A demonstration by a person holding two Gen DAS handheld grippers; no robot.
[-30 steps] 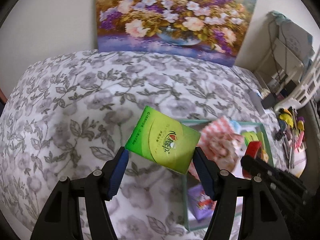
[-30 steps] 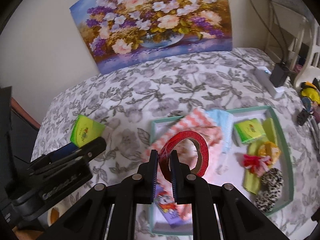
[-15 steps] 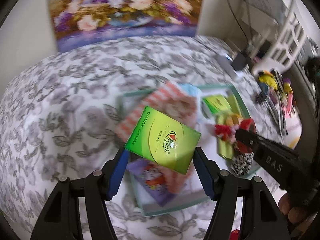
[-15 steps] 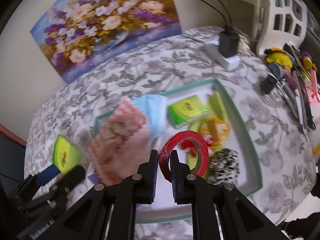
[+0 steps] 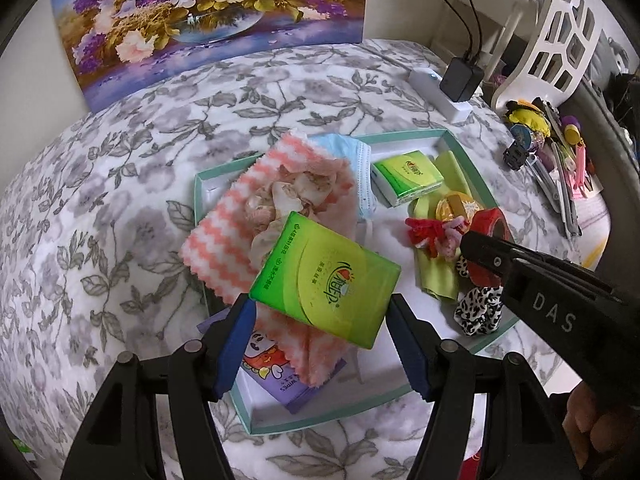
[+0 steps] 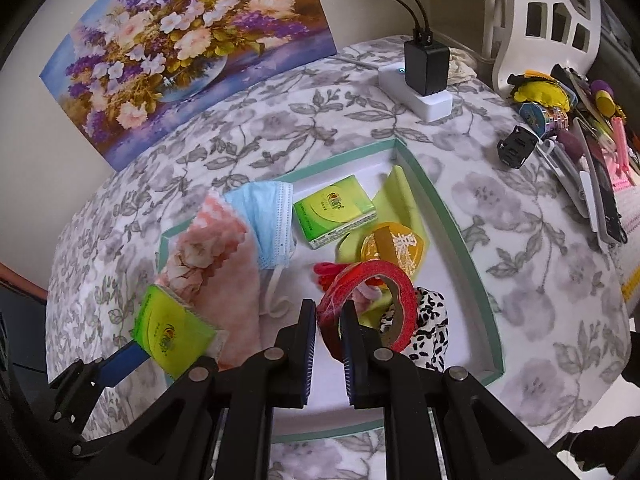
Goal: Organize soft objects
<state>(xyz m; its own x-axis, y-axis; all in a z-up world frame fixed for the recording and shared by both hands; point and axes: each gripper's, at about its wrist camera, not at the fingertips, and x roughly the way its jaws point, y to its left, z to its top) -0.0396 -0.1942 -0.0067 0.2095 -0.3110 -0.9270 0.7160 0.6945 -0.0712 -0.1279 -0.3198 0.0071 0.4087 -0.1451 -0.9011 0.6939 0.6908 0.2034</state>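
Grippers first: the left gripper (image 5: pixel 322 316) clamps a green tissue pack (image 5: pixel 326 278) between its blue pads, hanging over the pink towel (image 5: pixel 240 240) in the teal-rimmed tray (image 5: pixel 468 160). Right gripper (image 6: pixel 328 320) pinches a red tape roll (image 6: pixel 372 292), above the leopard scrunchie (image 6: pixel 430 326) at the tray's right side. A second ago both hung left of the tray; now they're over it, grips unchanged.

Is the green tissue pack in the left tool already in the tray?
Not yet: the tissue pack is held tilted above the tray, clamped by the left tool.
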